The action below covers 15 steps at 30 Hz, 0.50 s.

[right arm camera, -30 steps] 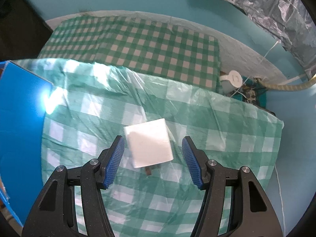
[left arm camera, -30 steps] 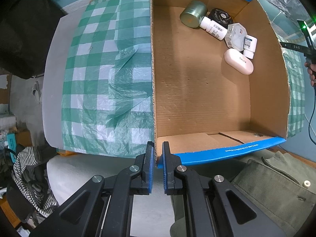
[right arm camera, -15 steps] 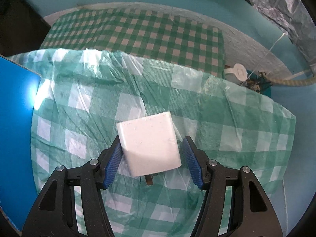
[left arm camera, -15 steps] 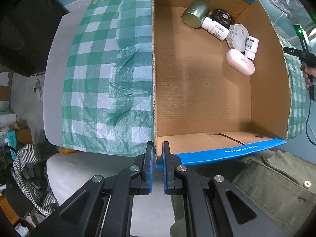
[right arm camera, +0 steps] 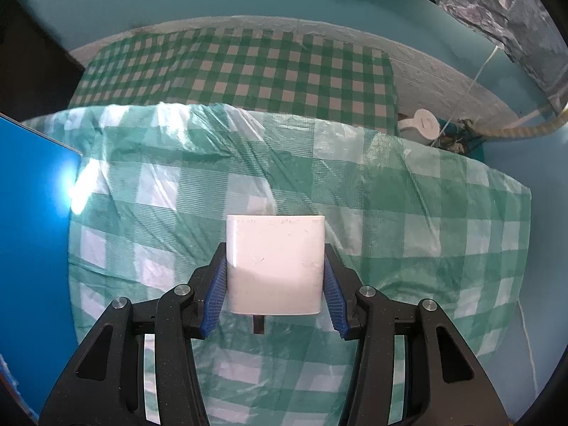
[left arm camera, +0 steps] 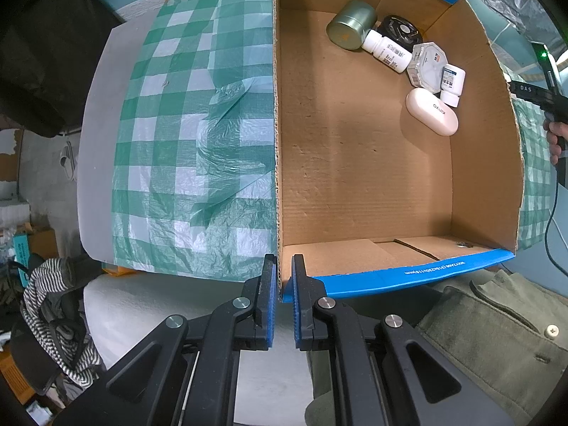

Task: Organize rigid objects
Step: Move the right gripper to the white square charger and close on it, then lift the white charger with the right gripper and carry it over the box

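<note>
Right gripper (right arm camera: pixel 275 273): jaws have just been closing and now press both sides of one white charger (right arm camera: pixel 275 264), blue pads flat against its flanks; one dark prong shows under its near edge.
Charger's place: over the green-checked plastic sheet (right arm camera: pixel 408 213), well to the right of the box; whether it still touches the sheet cannot be told.
Left gripper (left arm camera: pixel 283 277): jaws drawn narrow, clamped on the near-left corner of the box (left arm camera: pixel 355 177), one pad on either side of the cardboard wall.
Box: one open carton, blue outside, brown inside, standing on the sheet on the desk; most of its floor is bare.
Items in box: six, bunched in the far-right corner: one green tin (left arm camera: pixel 349 25) on its side, one black round thing (left arm camera: pixel 401 30), two white bottles (left arm camera: pixel 387 49) (left arm camera: pixel 452 83), one pale octagonal case (left arm camera: pixel 427 65), one pinkish oval case (left arm camera: pixel 431 112).
Surroundings: a second, smaller-checked cloth (right arm camera: pixel 248 71) lies beyond the sheet; striped clothing (left arm camera: pixel 53 298) is heaped at lower left; an olive garment (left arm camera: pixel 497 348) sits at lower right.
In the way: the box's right wall (left arm camera: pixel 479 142) stands between the charger and the bunched items; part of a hand (left arm camera: pixel 553 138) shows past it.
</note>
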Motion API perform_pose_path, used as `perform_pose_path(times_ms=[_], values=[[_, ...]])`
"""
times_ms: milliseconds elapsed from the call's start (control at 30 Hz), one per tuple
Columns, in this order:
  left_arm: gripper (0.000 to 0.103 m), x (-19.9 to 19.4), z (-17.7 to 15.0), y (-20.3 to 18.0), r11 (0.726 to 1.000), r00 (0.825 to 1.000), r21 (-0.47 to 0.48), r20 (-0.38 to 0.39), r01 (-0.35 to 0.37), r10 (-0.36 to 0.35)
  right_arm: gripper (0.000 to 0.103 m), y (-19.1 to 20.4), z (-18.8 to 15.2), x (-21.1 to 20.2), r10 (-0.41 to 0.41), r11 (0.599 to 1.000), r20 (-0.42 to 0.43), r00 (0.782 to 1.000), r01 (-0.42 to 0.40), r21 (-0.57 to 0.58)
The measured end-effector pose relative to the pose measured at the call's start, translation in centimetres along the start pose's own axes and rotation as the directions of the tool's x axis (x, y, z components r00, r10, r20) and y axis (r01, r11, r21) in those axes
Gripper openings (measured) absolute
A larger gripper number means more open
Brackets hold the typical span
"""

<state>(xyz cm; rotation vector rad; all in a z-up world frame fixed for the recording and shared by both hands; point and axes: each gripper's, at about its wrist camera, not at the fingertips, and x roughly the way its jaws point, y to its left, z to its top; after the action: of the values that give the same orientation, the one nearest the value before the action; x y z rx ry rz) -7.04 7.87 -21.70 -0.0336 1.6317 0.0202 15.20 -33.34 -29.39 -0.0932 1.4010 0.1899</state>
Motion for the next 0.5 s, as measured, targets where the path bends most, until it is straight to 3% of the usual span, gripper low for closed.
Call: perform_pose_path(times_ms=[500], values=[[0.006,0.0,0.1,-0.1,1.0,1.0,0.004,0.0,0.004,-0.004,0.049,4.0,-0.5,-4.7,0.057,0.998,0.082,0.995,-0.055,-0.022]])
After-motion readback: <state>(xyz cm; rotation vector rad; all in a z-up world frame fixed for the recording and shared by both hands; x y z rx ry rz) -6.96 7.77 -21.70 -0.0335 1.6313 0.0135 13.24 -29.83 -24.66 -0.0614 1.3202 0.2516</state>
